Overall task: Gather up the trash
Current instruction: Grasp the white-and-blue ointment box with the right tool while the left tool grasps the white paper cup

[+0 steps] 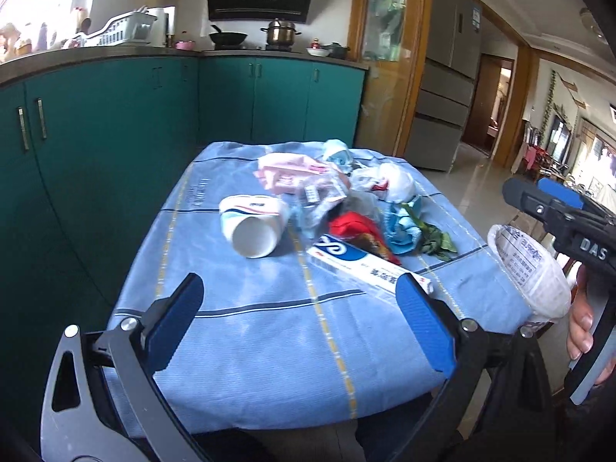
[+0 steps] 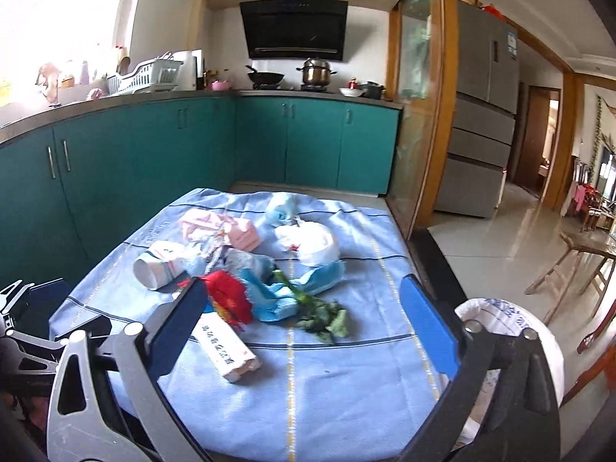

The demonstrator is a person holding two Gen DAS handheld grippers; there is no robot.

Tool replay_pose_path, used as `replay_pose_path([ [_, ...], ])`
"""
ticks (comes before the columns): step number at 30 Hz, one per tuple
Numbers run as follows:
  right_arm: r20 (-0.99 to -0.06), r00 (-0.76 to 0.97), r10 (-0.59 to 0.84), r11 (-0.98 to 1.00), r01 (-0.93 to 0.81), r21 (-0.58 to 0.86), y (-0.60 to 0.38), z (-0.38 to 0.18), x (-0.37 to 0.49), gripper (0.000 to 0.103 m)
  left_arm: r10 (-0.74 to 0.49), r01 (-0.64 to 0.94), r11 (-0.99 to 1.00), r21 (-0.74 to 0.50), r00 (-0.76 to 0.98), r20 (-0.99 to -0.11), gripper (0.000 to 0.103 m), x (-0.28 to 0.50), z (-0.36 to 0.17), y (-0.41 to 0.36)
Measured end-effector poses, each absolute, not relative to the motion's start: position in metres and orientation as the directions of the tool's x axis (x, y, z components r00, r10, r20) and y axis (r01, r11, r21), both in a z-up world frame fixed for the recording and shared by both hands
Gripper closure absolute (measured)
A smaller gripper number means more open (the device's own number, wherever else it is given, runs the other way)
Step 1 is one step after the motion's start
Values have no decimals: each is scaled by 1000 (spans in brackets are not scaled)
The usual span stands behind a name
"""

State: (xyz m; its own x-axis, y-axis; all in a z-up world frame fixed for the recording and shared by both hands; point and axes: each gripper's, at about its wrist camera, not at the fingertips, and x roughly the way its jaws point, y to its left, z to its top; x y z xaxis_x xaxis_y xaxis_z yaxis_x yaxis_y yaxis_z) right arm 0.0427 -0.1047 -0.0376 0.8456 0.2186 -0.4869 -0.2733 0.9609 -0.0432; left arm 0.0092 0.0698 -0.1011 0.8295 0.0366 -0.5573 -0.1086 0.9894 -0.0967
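at the table's middle: trash pile [image 2: 246,269] lies on the blue checked tablecloth [image 2: 346,404], covering most of the far half.
pile contents: tipped paper cup [image 1: 252,227] at 9 o'clock of the heap, toothpaste box [image 1: 365,267] nearest the grippers, red wrapper [image 2: 227,300], pink packets [image 1: 288,173], white plastic bag [image 2: 312,244], blue tissue [image 2: 277,300] and wilted greens [image 2: 323,319].
box axis: long and flat, running from about 10 o'clock to 4 o'clock in the left wrist view, its near end touching nothing but cloth.
bearing from grippers: pile sits at 12 o'clock of both, ahead and below.
left gripper [image 1: 304,321]: jaws spread wide, nothing between them, box end just beside its right finger.
right gripper [image 2: 308,323]: jaws wide apart too, empty; box lies under its left finger line.
nearer hand: judged the left, for the box and cup; the right suits the greens and tissue.
bin: white lined trash bin [image 1: 527,269] at 3 o'clock, off the table's right edge, beside the right hand [image 1: 581,331].
beyond: teal cabinets [image 2: 154,146] at 10 o'clock.
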Motion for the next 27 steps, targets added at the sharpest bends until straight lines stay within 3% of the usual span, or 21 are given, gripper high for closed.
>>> replay_pose_path([
  [2, -525, 817, 240, 956, -292, -18, -99, -43, 50, 26, 48, -124, 987, -100, 830, -556, 4, 6, -99, 76],
  [4, -578, 766, 282, 945, -325, 31, -92, -52, 58, 46, 53, -135, 985, -108, 829, -556, 4, 4, -98, 81],
  [6, -609, 731, 308, 937, -346, 58, -87, -62, 63, 51, 57, -147, 982, -117, 828, -559, 4, 3, -97, 86],
  [11, -706, 654, 272, 935, -352, 33, -72, -95, 78, 48, 46, -157, 977, -144, 816, -576, 3, 3, -100, 94],
  [16, -737, 606, 299, 910, -413, 30, -62, -112, 80, 27, 60, -177, 974, -143, 806, -589, 4, 4, -104, 101],
  [19, -747, 577, 331, 879, -476, 22, -51, -118, 81, 20, 63, -199, 967, -161, 794, -605, 4, 6, -108, 107],
  [27, -803, 478, 358, 823, -567, 30, -20, -147, 97, 19, 91, -256, 950, -179, 775, -625, 3, 6, -112, 122],
])
